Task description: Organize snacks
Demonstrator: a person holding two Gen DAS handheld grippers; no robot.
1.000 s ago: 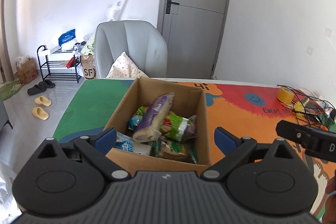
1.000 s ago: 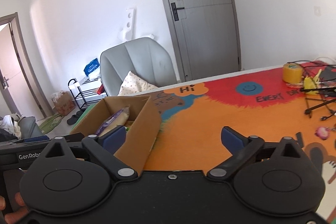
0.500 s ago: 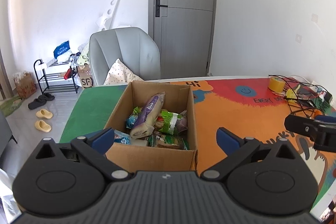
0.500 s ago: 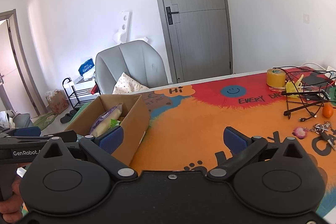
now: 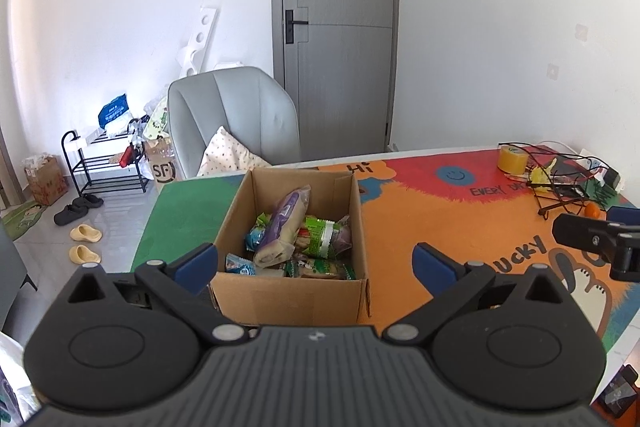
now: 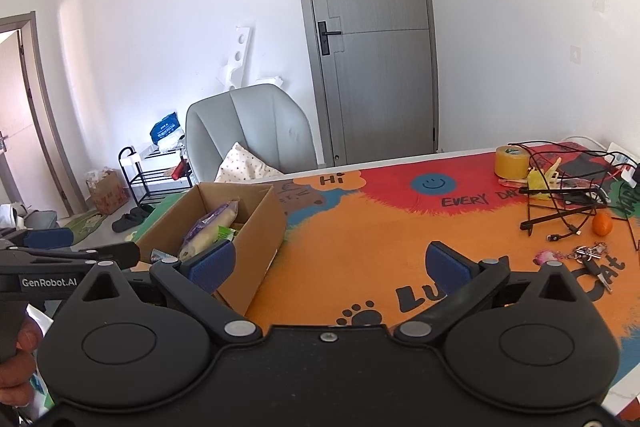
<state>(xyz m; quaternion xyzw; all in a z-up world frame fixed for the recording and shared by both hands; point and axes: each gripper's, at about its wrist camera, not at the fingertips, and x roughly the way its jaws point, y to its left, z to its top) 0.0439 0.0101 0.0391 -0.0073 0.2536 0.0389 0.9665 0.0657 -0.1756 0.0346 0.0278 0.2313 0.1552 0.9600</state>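
Cardboard box: we see the open brown cardboard box (image 5: 288, 291) standing near the left edge of the table, on the line where the mat's green patch meets the orange; its flaps are tucked or cut away and its walls stand upright.
Table mat: the bright cartoon mat (image 5: 472, 227) covers the table (image 6: 628, 387); its middle is bare, while its far right corner carries a tape roll (image 6: 511, 161), tangled cables (image 6: 568, 203), a small orange (image 6: 602, 225) and keys (image 6: 592, 253).
Snacks: the snacks (image 5: 312, 235) lie heaped inside the box, crinkled green and blue wrappers overlapping.
Purple packet: a long purple packet (image 5: 282, 227) leans tilted across the heap, its top end higher than the rest.
Left gripper: our left gripper (image 5: 316, 261) hovers just before the box's near wall, tongs wide, holding nothing.
Right gripper: our right gripper (image 6: 330, 265) hangs over the orange mat beside the box, tongs wide, holding nothing.
Risk, box: we judge the light box could slide or tip if a finger catches its near wall on the way in.
Risk, packets: we judge the slick, loosely stacked wrappers could slip from a shallow pinch, or two could come up together.
Risk, grippers: we judge the two grippers, close together, could knock each other over the box.
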